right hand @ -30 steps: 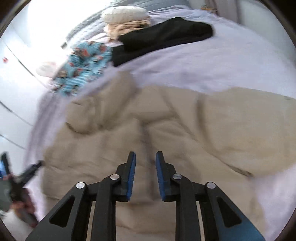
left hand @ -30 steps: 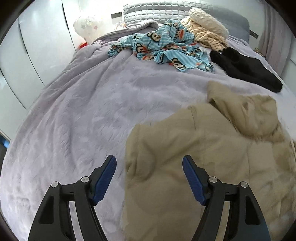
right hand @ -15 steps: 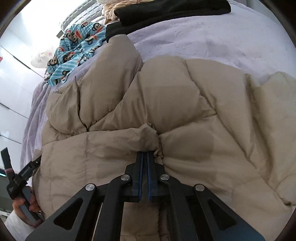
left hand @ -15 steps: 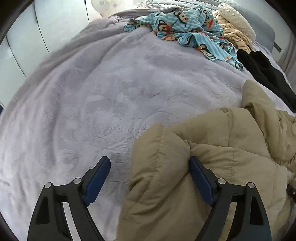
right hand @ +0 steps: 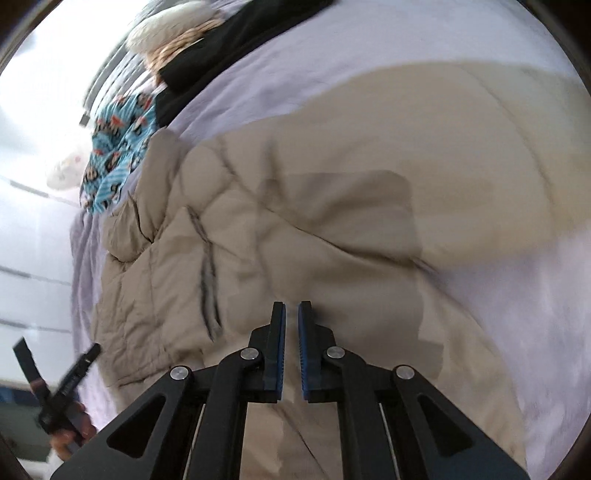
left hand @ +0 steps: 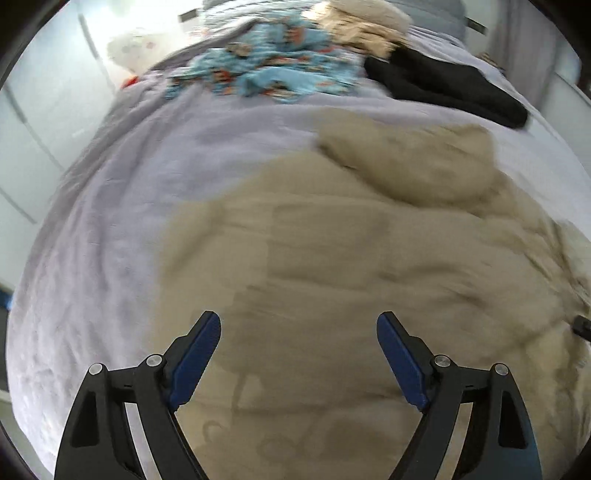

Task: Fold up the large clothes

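Observation:
A large beige quilted puffer jacket point(left hand: 351, 240) lies spread on the lilac bed cover; it also fills the right wrist view point(right hand: 314, 221). My left gripper point(left hand: 299, 325) is open wide and empty, above the jacket's near left part. My right gripper point(right hand: 291, 306) has its jaws almost together with a thin gap; nothing shows between them, and it hovers over the jacket's middle. The left gripper also shows at the lower left of the right wrist view point(right hand: 55, 373). Both views are motion-blurred.
The lilac bed cover point(left hand: 110, 221) lies under everything. At the bed's far end lie a blue monkey-print garment point(left hand: 266, 74), a black garment point(left hand: 443, 85) and a cream knit point(left hand: 365, 26). White wardrobe doors point(left hand: 33, 122) stand on the left.
My right gripper has let go of the jacket fold and lifted off it. My left gripper has pulled back from the jacket edge, still open. The jacket now lies flatter.

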`<state>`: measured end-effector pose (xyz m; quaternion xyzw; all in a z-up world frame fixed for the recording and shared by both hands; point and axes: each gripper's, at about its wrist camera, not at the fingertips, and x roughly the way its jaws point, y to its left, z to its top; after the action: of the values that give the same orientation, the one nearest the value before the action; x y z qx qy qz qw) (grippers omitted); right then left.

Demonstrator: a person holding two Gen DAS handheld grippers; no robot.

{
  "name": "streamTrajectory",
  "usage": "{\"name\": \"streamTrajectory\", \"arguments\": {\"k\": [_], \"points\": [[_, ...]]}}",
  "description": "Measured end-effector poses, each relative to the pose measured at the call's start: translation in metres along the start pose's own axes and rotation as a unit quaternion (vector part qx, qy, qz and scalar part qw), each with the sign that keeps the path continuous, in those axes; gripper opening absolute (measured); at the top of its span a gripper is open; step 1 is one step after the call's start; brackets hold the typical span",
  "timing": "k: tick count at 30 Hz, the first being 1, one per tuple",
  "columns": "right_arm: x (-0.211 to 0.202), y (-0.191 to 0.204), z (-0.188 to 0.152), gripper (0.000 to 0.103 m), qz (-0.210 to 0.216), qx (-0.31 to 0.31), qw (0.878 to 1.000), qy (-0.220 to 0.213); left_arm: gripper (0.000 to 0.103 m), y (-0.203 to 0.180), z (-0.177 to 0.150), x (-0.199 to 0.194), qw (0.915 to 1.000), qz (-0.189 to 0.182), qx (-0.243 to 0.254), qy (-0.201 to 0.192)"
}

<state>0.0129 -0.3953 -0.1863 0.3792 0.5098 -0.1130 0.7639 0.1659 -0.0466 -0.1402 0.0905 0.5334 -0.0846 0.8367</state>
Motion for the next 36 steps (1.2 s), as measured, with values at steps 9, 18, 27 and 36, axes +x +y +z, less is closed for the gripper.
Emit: {"name": "streamTrajectory", "arguments": {"k": [9,18,27,36], "points": [[-0.049,-0.078,-0.016,0.058,0.000,0.070,0.997,-0.015,0.088,-0.126,-0.024,-0.022,0.9962,-0.059,0.064,0.011],[-0.095,-0.162,0.003,0.082,0.006,0.149,0.986,-0.074,0.103,-0.188,-0.032,-0.029,0.9929,-0.067,0.098,0.012],[-0.104,-0.233,0.032,0.089,0.058,0.250,0.957,-0.133,0.103,-0.222,-0.032,-0.019,0.9910,-0.062,0.109,0.048],[-0.097,-0.268,0.062,0.089,0.135,0.316,0.925,-0.164,0.103,-0.241,-0.028,-0.014,0.9906,-0.040,0.114,0.066]]}}
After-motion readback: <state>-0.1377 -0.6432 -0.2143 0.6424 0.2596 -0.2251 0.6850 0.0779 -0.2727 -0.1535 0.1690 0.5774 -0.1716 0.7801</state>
